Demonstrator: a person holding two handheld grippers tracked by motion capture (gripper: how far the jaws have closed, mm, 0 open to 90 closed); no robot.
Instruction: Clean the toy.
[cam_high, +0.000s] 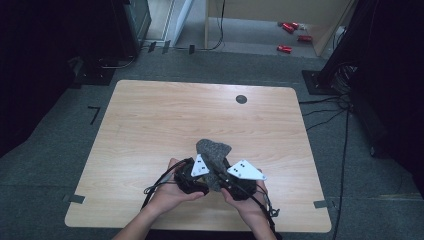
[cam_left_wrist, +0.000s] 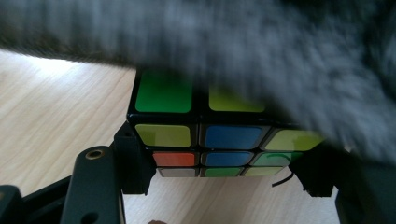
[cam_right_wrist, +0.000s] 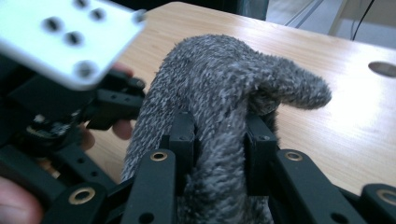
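Note:
A colour cube (cam_left_wrist: 201, 135) with green, yellow, blue and orange stickers sits just above the wooden table (cam_high: 165, 115), with my left gripper (cam_left_wrist: 224, 164) shut on its sides. A grey fuzzy cloth (cam_right_wrist: 219, 88) drapes over the cube's top and hides part of it. My right gripper (cam_right_wrist: 219, 144) is shut on a fold of that cloth. In the high view both grippers, left (cam_high: 197, 175) and right (cam_high: 235, 180), are held close together near the table's front middle, with the cloth (cam_high: 214, 149) bunched just beyond them.
A round dark grommet (cam_high: 241, 98) sits near the table's far edge. Several red items (cam_high: 290, 27) lie on the floor beyond. Cables (cam_high: 345, 130) run along the floor at the right, and dark equipment stands at both back corners.

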